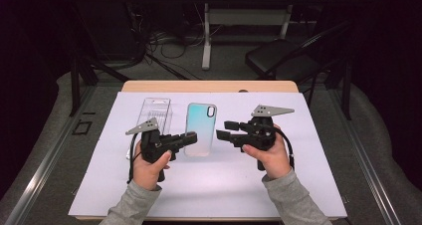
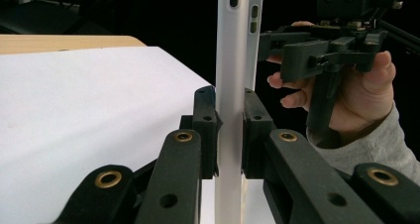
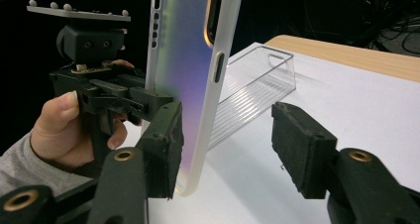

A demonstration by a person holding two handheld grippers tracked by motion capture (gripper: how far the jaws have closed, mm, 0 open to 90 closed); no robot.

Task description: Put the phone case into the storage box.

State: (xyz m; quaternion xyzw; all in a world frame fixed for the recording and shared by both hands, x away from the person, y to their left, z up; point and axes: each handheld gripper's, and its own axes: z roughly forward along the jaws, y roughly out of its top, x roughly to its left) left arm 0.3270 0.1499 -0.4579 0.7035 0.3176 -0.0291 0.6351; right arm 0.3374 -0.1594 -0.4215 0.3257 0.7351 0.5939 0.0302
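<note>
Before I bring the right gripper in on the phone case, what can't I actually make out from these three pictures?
- Phone case in the left gripper view: edge-on, its top and bottom cut off by the frame; the left gripper covers the clamped part.
- Phone case lower end in the right gripper view: hidden behind the right gripper's near jaw.
- Clear plastic box: whether it holds anything is too faint in the high view; the case hides part of it in the right gripper view.

An iridescent teal-to-violet phone case (image 1: 200,129) with white edges, ribbed clear box (image 1: 155,113), white sheet (image 1: 99,150).
</note>
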